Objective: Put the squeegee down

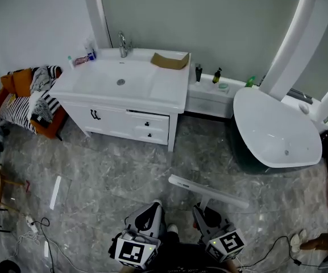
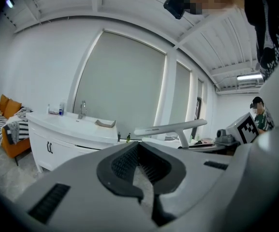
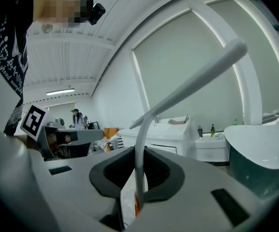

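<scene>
Half cut off by the bottom edge of the head view, the left claw has its tips closed together on nothing, with a sliver of grey marble floor showing between its pads. Just to its right, the right claw is clamped on the stem of the white squeegee. The blade is raised crosswise above the floor, short of the washbasin desk and the bathtub, and the stem's lower end is hidden inside the claw.
</scene>
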The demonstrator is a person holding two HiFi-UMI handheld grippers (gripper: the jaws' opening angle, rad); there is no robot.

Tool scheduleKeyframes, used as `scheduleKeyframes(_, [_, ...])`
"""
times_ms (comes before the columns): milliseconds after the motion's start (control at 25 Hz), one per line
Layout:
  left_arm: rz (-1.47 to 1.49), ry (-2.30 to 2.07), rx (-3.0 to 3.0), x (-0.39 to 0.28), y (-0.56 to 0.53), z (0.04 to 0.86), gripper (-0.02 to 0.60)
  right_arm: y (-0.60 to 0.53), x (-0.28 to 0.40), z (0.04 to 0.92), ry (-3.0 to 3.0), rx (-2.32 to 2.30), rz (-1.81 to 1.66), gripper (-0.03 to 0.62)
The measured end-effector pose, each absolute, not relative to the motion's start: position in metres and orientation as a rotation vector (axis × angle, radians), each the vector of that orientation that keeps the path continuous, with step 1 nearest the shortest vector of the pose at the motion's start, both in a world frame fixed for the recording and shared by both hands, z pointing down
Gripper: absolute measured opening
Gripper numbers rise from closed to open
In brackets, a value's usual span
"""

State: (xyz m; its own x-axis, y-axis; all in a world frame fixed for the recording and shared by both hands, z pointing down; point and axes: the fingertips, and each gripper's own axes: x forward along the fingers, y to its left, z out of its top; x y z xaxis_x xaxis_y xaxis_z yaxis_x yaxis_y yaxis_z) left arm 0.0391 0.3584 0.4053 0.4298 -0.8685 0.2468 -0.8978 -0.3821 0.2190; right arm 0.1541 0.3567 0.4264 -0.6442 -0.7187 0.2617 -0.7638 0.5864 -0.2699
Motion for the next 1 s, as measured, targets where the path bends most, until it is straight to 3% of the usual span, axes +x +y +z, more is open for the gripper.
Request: scheduleKeyframes(1000, [0.083,-1.489,2.443,-0.043,0.238,0.397,0.005,0.236,0.071,0.419,-2.707,1.356,0.504,0.055])
